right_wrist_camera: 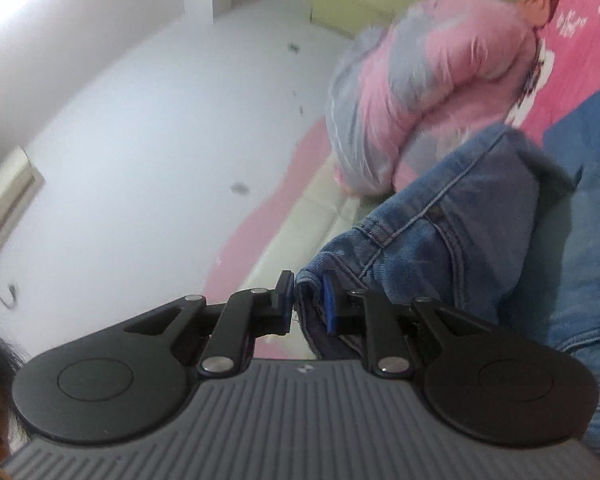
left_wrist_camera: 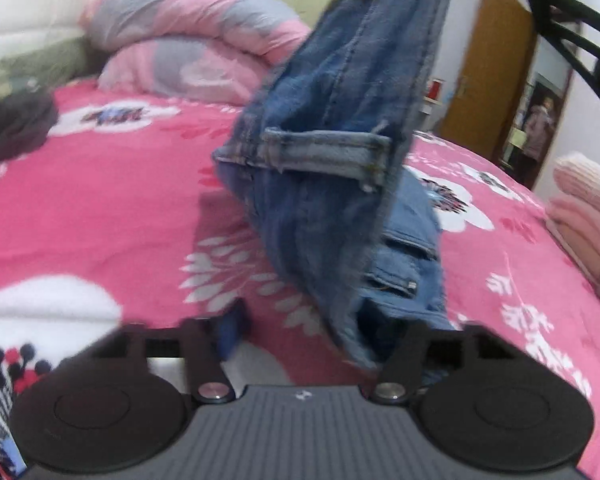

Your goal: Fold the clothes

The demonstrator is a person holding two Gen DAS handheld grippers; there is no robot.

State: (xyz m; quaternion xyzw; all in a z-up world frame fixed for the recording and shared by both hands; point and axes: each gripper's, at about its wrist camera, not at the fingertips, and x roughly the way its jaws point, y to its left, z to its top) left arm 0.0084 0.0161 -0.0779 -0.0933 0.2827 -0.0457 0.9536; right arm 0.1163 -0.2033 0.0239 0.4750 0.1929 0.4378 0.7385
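Observation:
A pair of blue jeans hangs lifted above the pink flowered bed sheet, its lower part bunched on the bed right in front of my left gripper. The left gripper's jaws stand wide apart; the denim drapes over the right finger and the left blue pad is bare. In the right wrist view my right gripper is shut on a hem edge of the jeans, held up and tilted toward the wall.
A pink and grey quilt is piled at the head of the bed, also in the right wrist view. A dark garment lies at the far left. Folded pink knitwear sits at the right edge. A wooden door stands behind.

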